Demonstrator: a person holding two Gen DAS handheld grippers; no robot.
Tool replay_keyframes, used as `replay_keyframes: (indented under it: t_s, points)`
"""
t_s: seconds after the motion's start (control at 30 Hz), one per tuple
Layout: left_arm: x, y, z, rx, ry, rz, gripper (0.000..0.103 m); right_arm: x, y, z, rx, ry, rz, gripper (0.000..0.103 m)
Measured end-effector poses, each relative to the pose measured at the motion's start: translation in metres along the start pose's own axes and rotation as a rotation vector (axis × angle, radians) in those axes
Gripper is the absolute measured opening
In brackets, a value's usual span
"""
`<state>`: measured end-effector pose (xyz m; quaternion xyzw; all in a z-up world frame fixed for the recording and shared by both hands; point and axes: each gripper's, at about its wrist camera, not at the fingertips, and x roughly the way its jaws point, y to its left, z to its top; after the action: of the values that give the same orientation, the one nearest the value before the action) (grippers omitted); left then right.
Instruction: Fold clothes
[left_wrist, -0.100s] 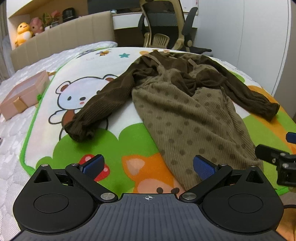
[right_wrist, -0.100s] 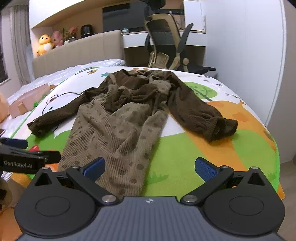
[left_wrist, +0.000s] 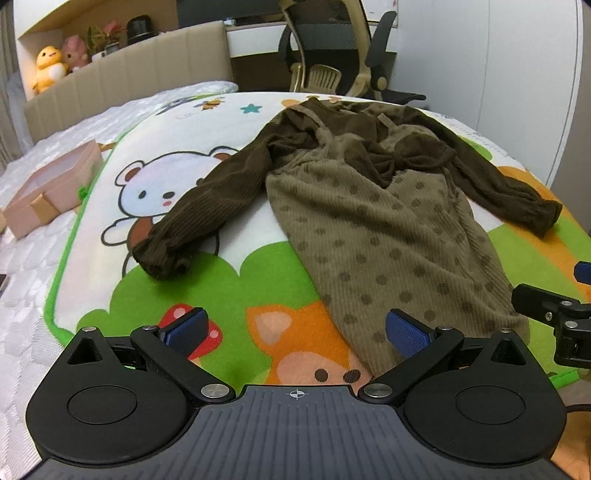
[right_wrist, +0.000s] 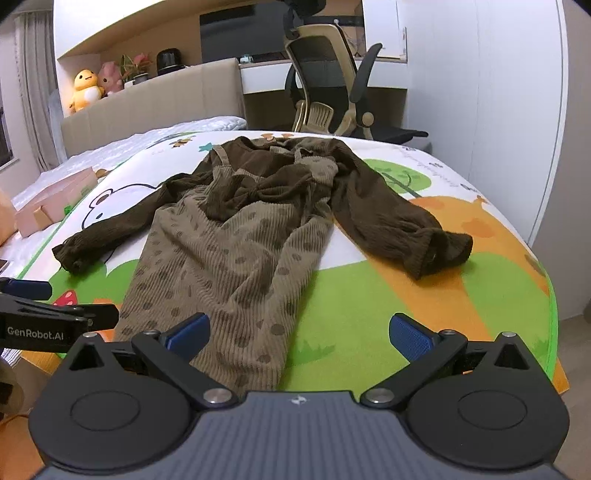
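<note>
A child's dress (left_wrist: 380, 236) lies spread face up on a cartoon play mat (left_wrist: 229, 291) on the bed: tan dotted corduroy skirt, dark brown top and sleeves, a brown bow (left_wrist: 391, 162). Its left sleeve (left_wrist: 207, 218) and right sleeve (left_wrist: 517, 199) stretch outward. It also shows in the right wrist view (right_wrist: 236, 254). My left gripper (left_wrist: 295, 330) is open and empty at the skirt's near left hem. My right gripper (right_wrist: 299, 334) is open and empty at the hem's right side, and it shows at the edge of the left wrist view (left_wrist: 554, 314).
A pink box (left_wrist: 51, 192) sits on the white quilt to the left of the mat. A beige headboard (left_wrist: 129, 92) with plush toys (left_wrist: 48, 70) stands behind. An office chair (right_wrist: 332, 85) stands beyond the bed. The bed's right edge (right_wrist: 550, 295) drops to the floor.
</note>
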<state>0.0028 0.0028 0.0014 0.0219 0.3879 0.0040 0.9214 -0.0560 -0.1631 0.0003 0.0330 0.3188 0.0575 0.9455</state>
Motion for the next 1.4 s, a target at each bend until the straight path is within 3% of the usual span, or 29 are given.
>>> replay_keyframes:
  t_s: [0.2,0.63,0.8,0.93,1.07,1.4]
  points:
    - [-0.002,-0.004,-0.005,0.022,-0.017,0.038,0.103,-0.001,0.003,-0.002,-0.021,0.012,0.000,0.103]
    - [0.006,-0.004,-0.004,0.001,0.034,0.030,0.103,0.003,0.004,-0.004,-0.019,0.024,0.006,0.103]
    - [0.008,-0.001,-0.003,-0.003,0.027,0.003,0.103,0.008,0.004,-0.004,-0.014,0.048,0.000,0.103]
    - [0.016,0.000,-0.002,-0.029,0.067,-0.019,0.103,0.007,0.002,-0.005,-0.004,0.041,0.008,0.103]
    - [0.012,0.001,-0.004,-0.022,0.042,-0.021,0.103,0.008,0.000,-0.001,0.012,0.057,-0.018,0.103]
    - [0.008,-0.003,-0.003,-0.005,0.036,0.002,0.103,0.005,-0.002,-0.002,0.023,0.042,0.008,0.103]
